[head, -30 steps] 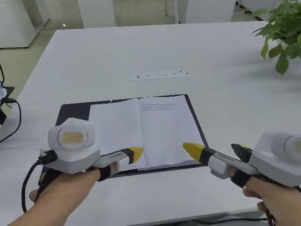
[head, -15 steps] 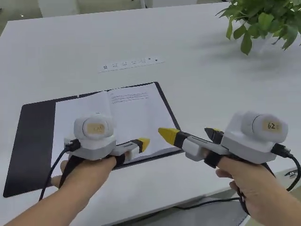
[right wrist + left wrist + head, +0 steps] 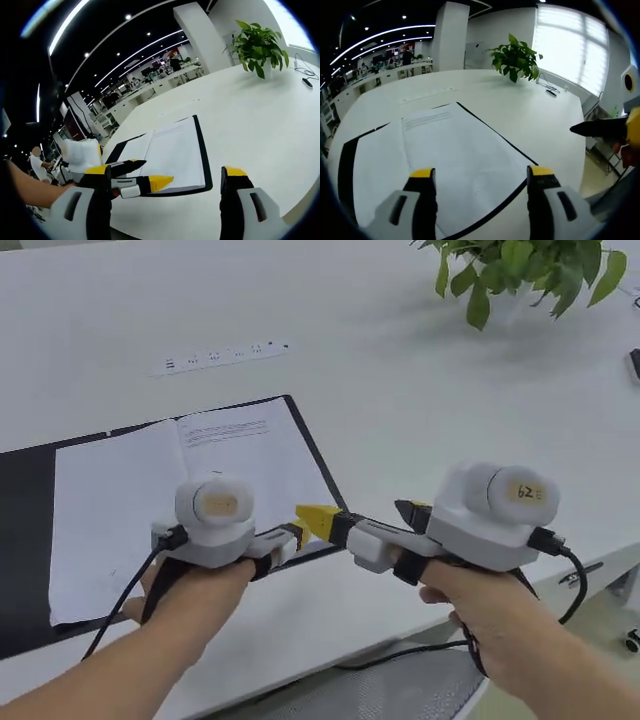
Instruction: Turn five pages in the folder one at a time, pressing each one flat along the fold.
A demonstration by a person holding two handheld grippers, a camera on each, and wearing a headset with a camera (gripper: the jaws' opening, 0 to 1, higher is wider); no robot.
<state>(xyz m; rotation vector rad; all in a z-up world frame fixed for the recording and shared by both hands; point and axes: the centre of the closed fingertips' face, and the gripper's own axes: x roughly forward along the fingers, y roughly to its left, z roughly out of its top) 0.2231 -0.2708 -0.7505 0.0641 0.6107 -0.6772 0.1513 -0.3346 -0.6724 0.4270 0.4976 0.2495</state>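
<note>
Over a white table (image 3: 420,390) in an open office: holding the left gripper (image 3: 481,172) above the open folder's (image 3: 110,490) right page, jaws spread wide, empty. Holding the right gripper (image 3: 365,517) just beside the folder's right edge, jaws likewise apart, gripping nothing.

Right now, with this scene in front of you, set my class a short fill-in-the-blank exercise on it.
The folder lies ____ on the white table.
Its cover is ____.
Both the left gripper and the right gripper hold ____.
The plant has ____ leaves.
Missing words: open; black; nothing; green.
</note>
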